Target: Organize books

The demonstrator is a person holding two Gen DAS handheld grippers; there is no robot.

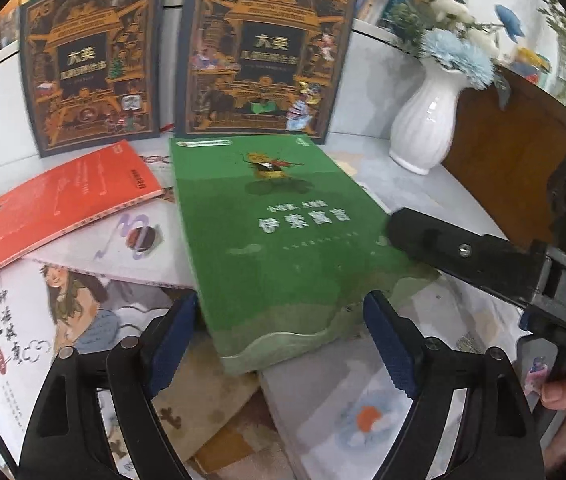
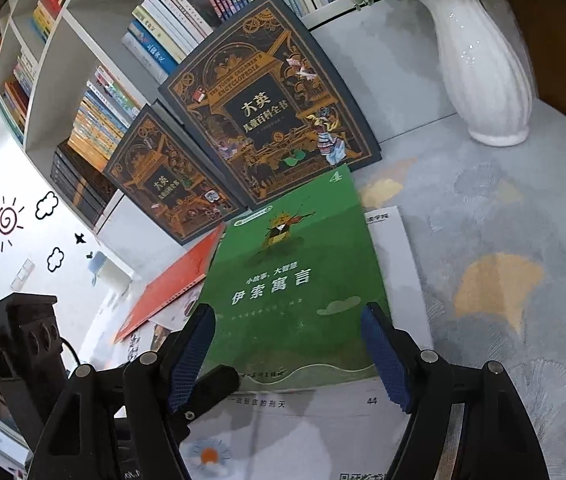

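A green book (image 1: 279, 240) lies face up on top of several scattered books, its far end near two dark encyclopedias (image 1: 91, 64) (image 1: 267, 52) that stand against the back wall. My left gripper (image 1: 283, 340) is open, its blue pads either side of the book's near end, and I see no pad pressing on it. In the right wrist view the same green book (image 2: 291, 280) sits between the pads of my right gripper (image 2: 287, 360), which is also open. One black finger of the right gripper (image 1: 423, 240) rests at the book's right edge.
A red book (image 1: 63, 208) and white illustrated books (image 1: 15, 320) lie to the left. A book open at a white page (image 2: 303, 420) lies under the green one. A white vase (image 1: 427, 120) with flowers stands at the right. A filled bookshelf (image 2: 83, 80) rises behind.
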